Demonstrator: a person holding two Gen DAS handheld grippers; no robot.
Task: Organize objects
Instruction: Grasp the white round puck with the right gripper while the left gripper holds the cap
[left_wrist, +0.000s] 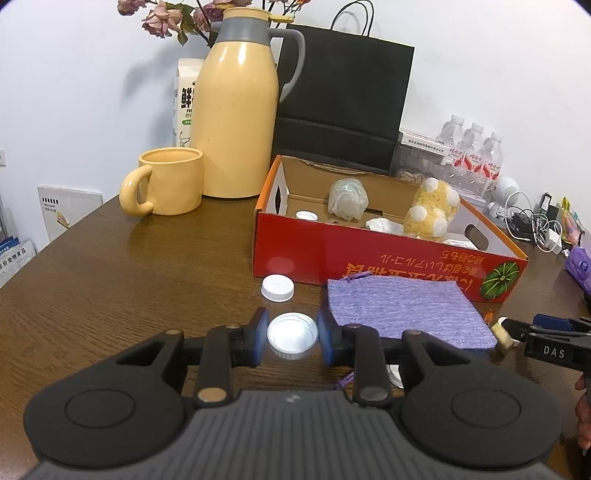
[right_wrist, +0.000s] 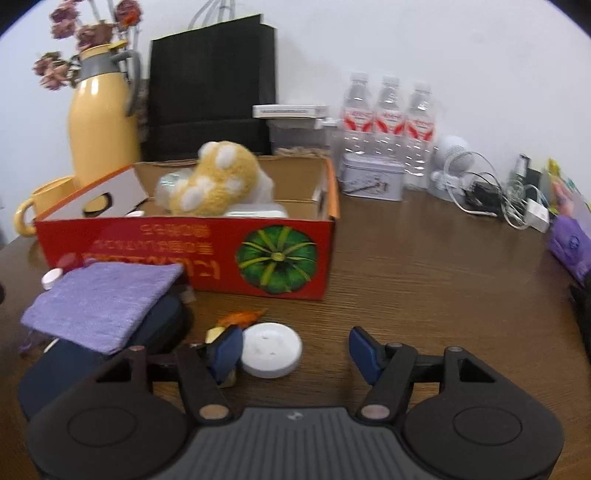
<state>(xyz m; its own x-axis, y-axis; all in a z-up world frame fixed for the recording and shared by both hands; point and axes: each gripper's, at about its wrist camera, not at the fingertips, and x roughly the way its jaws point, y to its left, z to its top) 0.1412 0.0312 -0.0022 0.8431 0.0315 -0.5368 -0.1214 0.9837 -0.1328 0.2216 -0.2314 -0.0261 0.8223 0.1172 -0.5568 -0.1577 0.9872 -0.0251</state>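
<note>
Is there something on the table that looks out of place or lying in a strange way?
Yes. The purple cloth pouch lies tilted, half propped on a dark case instead of flat. A loose white cap sits on the table outside the red box, whose print is upside down.

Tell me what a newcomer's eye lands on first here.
The red cardboard box with its green pumpkin print, mid-table, holding a fluffy yellow plush toy. Behind it to the left stands a tall yellow thermos jug. Up close, the left tool grips a white cap.
</note>
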